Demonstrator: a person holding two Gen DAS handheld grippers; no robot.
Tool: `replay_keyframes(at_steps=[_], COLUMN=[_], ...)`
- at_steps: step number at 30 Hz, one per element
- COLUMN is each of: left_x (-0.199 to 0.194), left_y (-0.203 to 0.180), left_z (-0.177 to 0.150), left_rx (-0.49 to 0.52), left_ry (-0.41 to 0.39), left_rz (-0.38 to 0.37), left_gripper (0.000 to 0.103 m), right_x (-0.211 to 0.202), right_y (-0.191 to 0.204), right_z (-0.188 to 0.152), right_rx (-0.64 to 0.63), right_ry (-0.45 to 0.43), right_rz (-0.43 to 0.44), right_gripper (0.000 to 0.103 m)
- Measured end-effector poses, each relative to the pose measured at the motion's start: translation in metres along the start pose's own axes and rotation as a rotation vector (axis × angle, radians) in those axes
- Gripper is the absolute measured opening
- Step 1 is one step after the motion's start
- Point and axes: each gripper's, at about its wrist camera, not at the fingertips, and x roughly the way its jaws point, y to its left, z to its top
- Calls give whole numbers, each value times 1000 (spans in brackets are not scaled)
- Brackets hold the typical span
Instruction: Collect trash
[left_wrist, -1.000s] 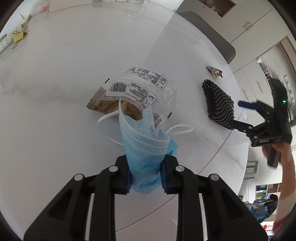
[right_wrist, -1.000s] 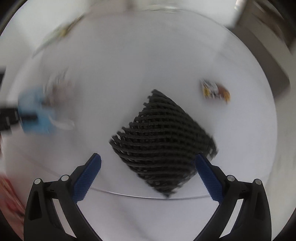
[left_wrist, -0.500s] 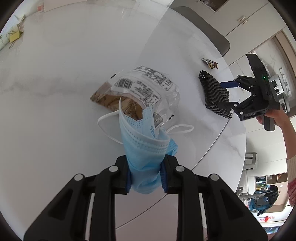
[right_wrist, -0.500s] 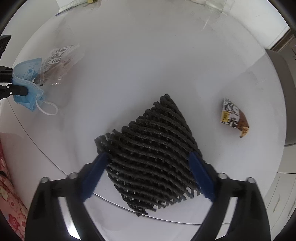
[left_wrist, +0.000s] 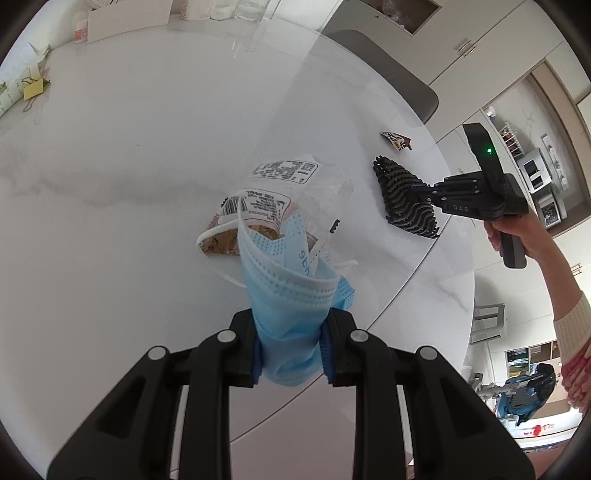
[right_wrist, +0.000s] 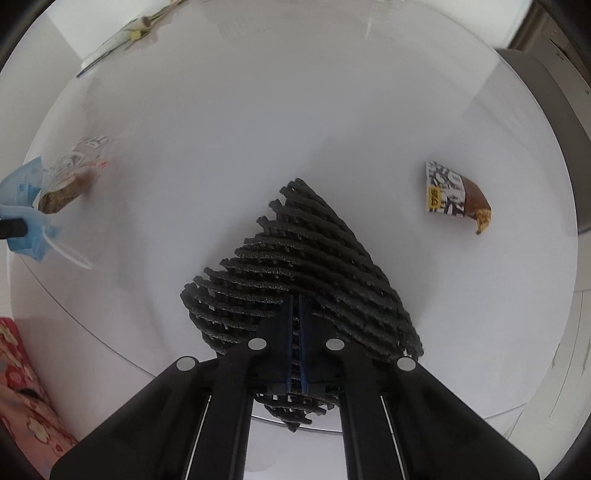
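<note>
Pick-up step. The right gripper (right_wrist: 295, 332), its jaws having just closed, pinched the black mesh mat (right_wrist: 295, 266) at the table's (right_wrist: 295, 122) near edge; the left gripper (left_wrist: 290, 345) clamped a blue face mask (left_wrist: 291, 291). Lifting the mat clear likely came next.

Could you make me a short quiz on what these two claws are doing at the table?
1. True or false: the left claw is shut on a blue face mask.
2. What does the right claw grip? A) the black mesh mat B) a glass cup C) a spoon
3. Fill in: the small torn snack wrapper lies loose on the white ____.

Key: 1 true. 2 A; its pads pinch the mat's near edge. 3 table; neither claw touches the wrapper.
</note>
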Motion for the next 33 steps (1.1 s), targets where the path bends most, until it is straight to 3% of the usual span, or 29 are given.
replay_keyframes(at_steps=[7,11,12,14,18,22,26,28,33], left_x=[-1,3,4,6,8,11,16,19,22], left_y=[0,0,0,1,3,5,8,10,13], left_z=[-2,-3,-4,-4,-4,-4,-4,-5,-7], left_rx=[12,14,15,14,13,21,10,7,-2], left_ry=[-1,5,6,11,14,16,19,22,24], left_rz=[-9,-12,-10,-16,-18,-9,-1,9,15], left_gripper=[24,24,24,24,24,24,24,24,24], right_x=[-21,-53,-58,-59,-46,-15,15,18,3], right_y=[11,35,47,67,103,139,150,156,161], right_z=[1,2,4,12,36,56,67,70,58], right_rx=[36,36,34,37,59,47,93,92,47], right_ry=[-45,-147,-172,-185,-159,-71,37,62,33], right_rz=[-23,25,67,165,369,428,487,482,448], right_gripper=[8,55,62,64,66,66,65,48,28])
